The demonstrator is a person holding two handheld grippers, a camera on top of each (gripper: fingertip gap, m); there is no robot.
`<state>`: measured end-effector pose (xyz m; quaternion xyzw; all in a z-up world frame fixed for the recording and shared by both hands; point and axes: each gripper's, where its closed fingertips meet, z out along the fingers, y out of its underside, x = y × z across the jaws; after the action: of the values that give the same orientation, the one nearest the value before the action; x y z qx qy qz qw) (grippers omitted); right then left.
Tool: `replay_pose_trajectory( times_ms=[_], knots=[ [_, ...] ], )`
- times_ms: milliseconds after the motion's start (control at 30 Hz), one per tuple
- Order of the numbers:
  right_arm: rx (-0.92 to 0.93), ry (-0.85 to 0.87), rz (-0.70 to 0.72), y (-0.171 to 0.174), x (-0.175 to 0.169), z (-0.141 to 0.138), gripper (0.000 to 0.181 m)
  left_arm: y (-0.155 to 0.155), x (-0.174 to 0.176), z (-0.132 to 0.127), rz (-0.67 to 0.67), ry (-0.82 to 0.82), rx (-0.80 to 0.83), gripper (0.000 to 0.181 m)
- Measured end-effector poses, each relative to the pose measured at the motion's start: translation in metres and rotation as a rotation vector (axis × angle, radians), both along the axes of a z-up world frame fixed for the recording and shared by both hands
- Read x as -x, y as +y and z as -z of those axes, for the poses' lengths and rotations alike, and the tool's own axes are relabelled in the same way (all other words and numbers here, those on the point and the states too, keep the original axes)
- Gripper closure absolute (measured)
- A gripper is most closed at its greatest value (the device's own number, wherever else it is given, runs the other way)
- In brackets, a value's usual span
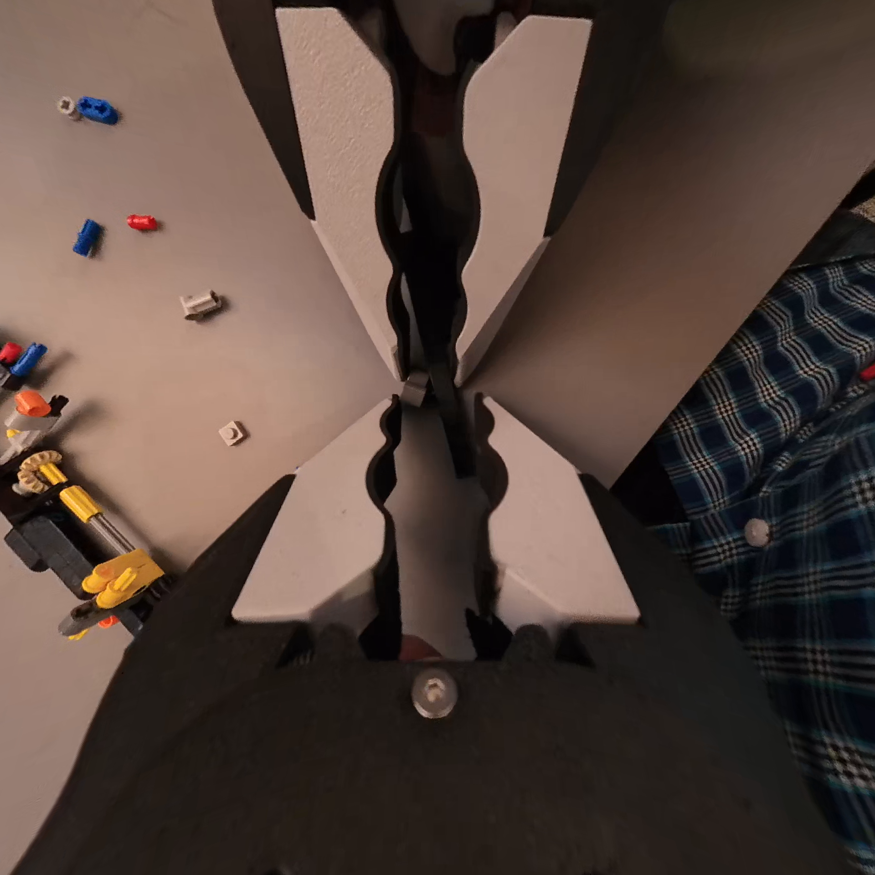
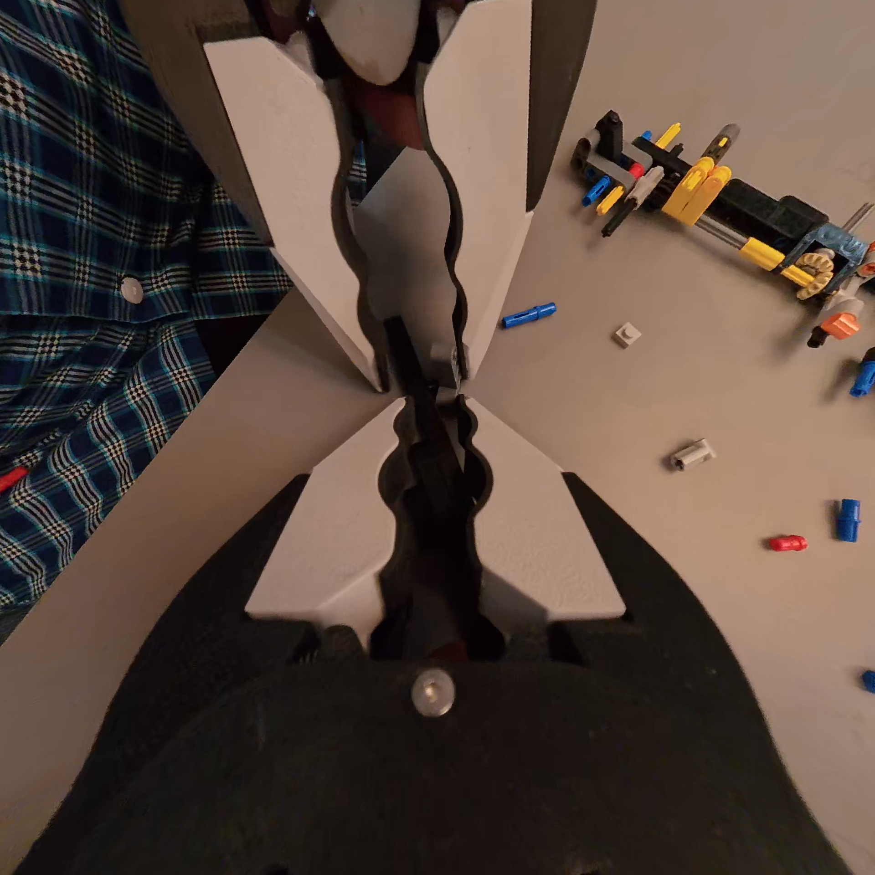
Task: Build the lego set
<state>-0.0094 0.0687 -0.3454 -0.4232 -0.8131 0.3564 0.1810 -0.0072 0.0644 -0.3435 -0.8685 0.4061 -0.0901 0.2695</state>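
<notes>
Both claws meet tip to tip above the table [image 1: 568, 284]. The left claw [image 1: 438, 402] is nearly closed, pinching a black beam [image 1: 454, 426]. The right claw [image 2: 433, 402] pinches the same beam, a grey piece [image 2: 445, 362] at its tip. The lego build [image 2: 738, 203] lies well apart.

tools tip-to-tip above table [image 1: 615, 331]; model [image 2: 738, 208] on table

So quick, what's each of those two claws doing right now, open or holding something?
Left gripper: closed on a black lego beam, with a small grey piece at its tips.
Right gripper: closed on the same black beam.
</notes>
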Motion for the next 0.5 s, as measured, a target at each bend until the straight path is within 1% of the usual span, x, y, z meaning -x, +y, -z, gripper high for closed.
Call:
replay_pose_trajectory(
  times_ms=[67,200,300,367,500],
  knots=[
    [0.003,-0.002,0.000,-0.0001,-0.0003,-0.0001,0.165,-0.0014,-0.0001,-0.0005,0.033,0.000,0.001,0.151],
    [0.005,-0.002,0.003,0.0001,-0.0006,-0.0005,0.165,-0.0025,0.0028,-0.0017,0.075,0.004,-0.005,0.153],
    [0.006,-0.003,0.004,0.0002,-0.0009,-0.0009,0.165,-0.0048,0.0011,0.0009,0.103,0.015,-0.016,0.159],
    [0.004,-0.001,0.005,0.0002,-0.0012,-0.0011,0.164,-0.0039,0.0011,0.0005,0.084,0.004,-0.031,0.162],
    [0.006,-0.003,0.005,0.0000,-0.0016,-0.0016,0.165,-0.0029,0.0016,0.0001,0.072,0.004,-0.060,0.162]
  ],
)
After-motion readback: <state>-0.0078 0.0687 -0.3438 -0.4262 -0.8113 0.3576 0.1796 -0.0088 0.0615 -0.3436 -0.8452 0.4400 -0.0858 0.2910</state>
